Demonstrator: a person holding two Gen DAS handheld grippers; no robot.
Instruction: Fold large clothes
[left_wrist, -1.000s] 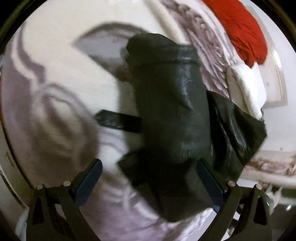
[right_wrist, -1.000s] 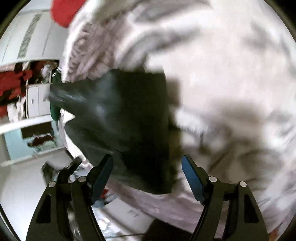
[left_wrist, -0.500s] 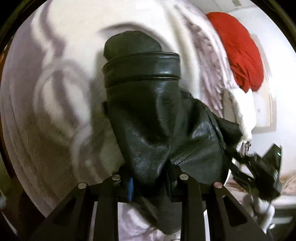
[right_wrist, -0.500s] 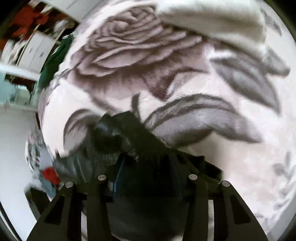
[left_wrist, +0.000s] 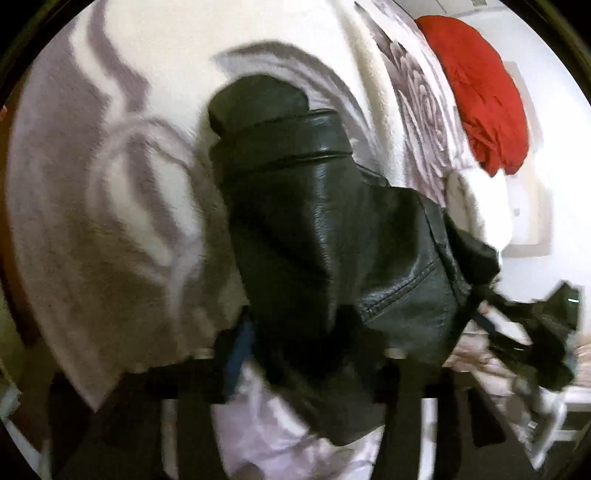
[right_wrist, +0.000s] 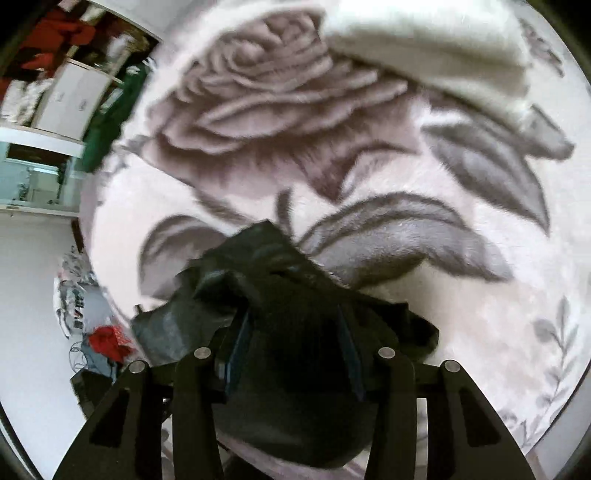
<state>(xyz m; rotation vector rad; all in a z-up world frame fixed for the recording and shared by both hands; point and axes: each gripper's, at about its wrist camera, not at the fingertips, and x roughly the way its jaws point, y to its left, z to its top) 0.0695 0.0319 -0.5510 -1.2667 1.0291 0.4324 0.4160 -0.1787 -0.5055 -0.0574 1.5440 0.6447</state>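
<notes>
A black leather jacket (left_wrist: 314, 229) lies bunched on a white blanket with a grey rose pattern (left_wrist: 103, 206). My left gripper (left_wrist: 306, 354) is shut on the jacket's near end, and the leather hides most of its fingers. In the right wrist view my right gripper (right_wrist: 293, 354) is shut on another bunched part of the black jacket (right_wrist: 258, 273), with leather filling the space between the fingers. My right gripper also shows at the right of the left wrist view (left_wrist: 546, 332), blurred.
A red garment (left_wrist: 487, 96) lies at the bed's far end beside a white fluffy item (left_wrist: 484, 206). A folded white blanket (right_wrist: 424, 48) lies beyond the rose print. The bed edge, a green object (right_wrist: 110, 118) and cluttered shelves are on the left.
Both grippers went from open to shut on the jacket a second ago. Since half a second ago they have shifted only a little, still holding it.
</notes>
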